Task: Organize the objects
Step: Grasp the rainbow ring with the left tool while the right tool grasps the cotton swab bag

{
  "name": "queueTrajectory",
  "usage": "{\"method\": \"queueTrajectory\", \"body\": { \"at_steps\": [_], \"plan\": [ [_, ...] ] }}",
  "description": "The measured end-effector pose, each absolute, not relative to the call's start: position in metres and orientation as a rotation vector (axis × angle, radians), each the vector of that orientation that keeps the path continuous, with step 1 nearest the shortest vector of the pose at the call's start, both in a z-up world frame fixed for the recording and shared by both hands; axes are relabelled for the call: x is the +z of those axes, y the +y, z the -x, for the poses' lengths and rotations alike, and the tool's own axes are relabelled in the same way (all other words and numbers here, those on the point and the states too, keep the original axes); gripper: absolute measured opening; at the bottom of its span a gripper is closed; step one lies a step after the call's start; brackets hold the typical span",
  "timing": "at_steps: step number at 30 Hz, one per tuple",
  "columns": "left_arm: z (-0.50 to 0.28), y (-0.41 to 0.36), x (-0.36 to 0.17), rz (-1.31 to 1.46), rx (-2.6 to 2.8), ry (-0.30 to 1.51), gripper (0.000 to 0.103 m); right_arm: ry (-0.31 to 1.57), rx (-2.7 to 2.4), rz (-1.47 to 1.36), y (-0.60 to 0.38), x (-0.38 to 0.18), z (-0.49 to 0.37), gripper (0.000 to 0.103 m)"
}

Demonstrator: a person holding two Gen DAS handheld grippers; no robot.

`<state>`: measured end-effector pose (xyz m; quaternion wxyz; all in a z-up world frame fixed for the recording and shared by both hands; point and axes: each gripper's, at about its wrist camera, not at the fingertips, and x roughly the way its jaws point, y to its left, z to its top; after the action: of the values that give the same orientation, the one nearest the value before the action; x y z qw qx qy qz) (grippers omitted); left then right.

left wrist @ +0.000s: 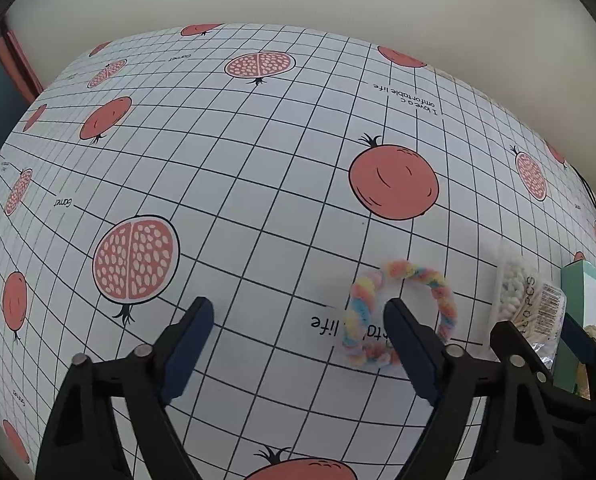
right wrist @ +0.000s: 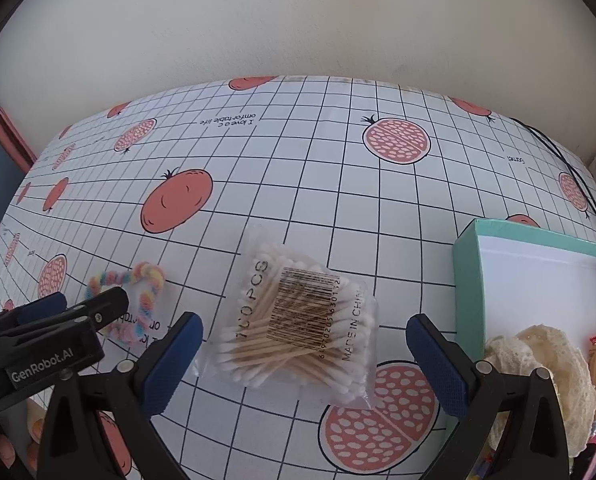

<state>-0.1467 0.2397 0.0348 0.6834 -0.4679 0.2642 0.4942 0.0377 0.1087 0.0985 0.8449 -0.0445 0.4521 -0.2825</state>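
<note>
Writing first: the cotton swab bag [right wrist: 298,328] reads "100 PCS" and "MADE IN CHINA"; it lies on the bench [right wrist: 338,184] between my right hand-held gripper's [right wrist: 302,340] spread fingers. My left hand-held gripper [left wrist: 298,320], marked "GenRobot.AI", is spread over the pastel hair tie [left wrist: 402,312]. The teal box [right wrist: 468,280] sits right.

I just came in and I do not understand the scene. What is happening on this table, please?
A person holds two grippers over a table and is tidying small things into a teal box. The right gripper is open around a bag of cotton swabs. The left gripper is open beside a pastel hair tie. A lace item already lies in the box.
</note>
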Motion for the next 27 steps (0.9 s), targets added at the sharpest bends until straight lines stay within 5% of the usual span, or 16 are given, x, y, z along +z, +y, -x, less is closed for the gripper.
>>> {"method": "queueTrajectory", "body": {
  "at_steps": [5,12,20,27],
  "plan": [
    [0.1435,0.238,0.0363,1.033,1.093,0.604,0.066,0.96,-0.596,0.106,0.1095,0.0952,-0.0386,0.09],
    [0.1426,0.2351,0.0404,1.016,1.07,0.608,0.031,0.97,-0.579,0.101,0.1103,0.0938,-0.0389,0.075],
    [0.1416,0.2334,0.0417,1.007,1.028,0.616,0.011,0.971,-0.572,0.103,0.1115,0.0945,-0.0381,0.072],
    [0.1425,0.2333,0.0446,0.995,1.006,0.609,0.009,0.976,-0.564,0.112,0.1125,0.0956,-0.0383,0.07]
  ]
}}
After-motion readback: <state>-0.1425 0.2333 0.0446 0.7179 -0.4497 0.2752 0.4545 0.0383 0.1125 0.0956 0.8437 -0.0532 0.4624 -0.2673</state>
